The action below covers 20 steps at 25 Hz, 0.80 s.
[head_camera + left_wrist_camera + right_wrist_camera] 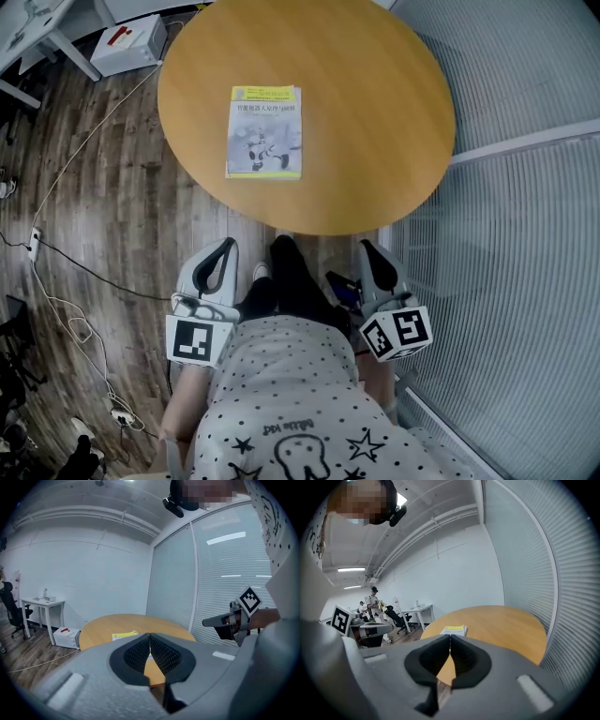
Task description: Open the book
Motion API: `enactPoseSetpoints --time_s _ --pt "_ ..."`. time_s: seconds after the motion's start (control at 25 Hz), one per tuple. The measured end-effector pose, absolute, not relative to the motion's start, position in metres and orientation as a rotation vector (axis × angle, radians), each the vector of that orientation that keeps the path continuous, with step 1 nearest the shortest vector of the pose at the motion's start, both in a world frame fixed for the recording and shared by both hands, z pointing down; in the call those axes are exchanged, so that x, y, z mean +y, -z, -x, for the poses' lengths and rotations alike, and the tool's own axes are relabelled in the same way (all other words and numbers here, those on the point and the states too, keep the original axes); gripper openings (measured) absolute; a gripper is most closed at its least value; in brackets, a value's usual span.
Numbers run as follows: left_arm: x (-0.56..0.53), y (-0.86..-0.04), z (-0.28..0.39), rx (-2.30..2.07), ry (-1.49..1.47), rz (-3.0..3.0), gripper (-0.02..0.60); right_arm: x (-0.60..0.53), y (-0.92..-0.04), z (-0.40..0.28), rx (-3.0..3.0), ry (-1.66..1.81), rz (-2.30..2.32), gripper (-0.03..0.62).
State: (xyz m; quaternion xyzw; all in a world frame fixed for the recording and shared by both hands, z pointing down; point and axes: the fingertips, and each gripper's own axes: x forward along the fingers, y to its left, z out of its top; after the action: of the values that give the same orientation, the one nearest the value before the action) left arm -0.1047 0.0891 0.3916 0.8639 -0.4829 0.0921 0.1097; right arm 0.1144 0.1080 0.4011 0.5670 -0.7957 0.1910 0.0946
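A closed book (264, 132) with a yellow and white cover lies flat on the round wooden table (375, 112), left of its middle. It also shows as a small book (123, 635) in the left gripper view and as a book (453, 630) in the right gripper view. My left gripper (223, 247) is held short of the table's near edge, shut with nothing between its jaws. My right gripper (367, 249) is level with it on the right, also shut and empty. Both stay well short of the book.
A white box (128, 43) stands on the wood floor past the table's left side, and cables (66, 272) trail across the floor at left. A glass wall with blinds (525, 206) runs close along the right. A white desk (41, 603) and people (372, 603) stand farther off.
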Motion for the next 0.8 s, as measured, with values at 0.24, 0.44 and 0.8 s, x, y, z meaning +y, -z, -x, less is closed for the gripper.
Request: enactPoseSetpoints --time_s 0.24,0.44,0.8 --pt "0.035 -0.39 0.098 -1.477 -0.273 -2.508 0.012 0.047 -0.399 -0.12 -2.391 -0.545 -1.609 0.005" --pt "-0.004 -0.383 0.09 -1.524 -0.27 -2.467 0.012 0.0 -0.389 -0.129 -2.412 -0.53 -1.568 0.005" --pt "-0.057 -0.38 0.074 -1.592 -0.287 -2.426 0.011 -0.061 -0.39 -0.153 -2.432 -0.554 -1.508 0.005"
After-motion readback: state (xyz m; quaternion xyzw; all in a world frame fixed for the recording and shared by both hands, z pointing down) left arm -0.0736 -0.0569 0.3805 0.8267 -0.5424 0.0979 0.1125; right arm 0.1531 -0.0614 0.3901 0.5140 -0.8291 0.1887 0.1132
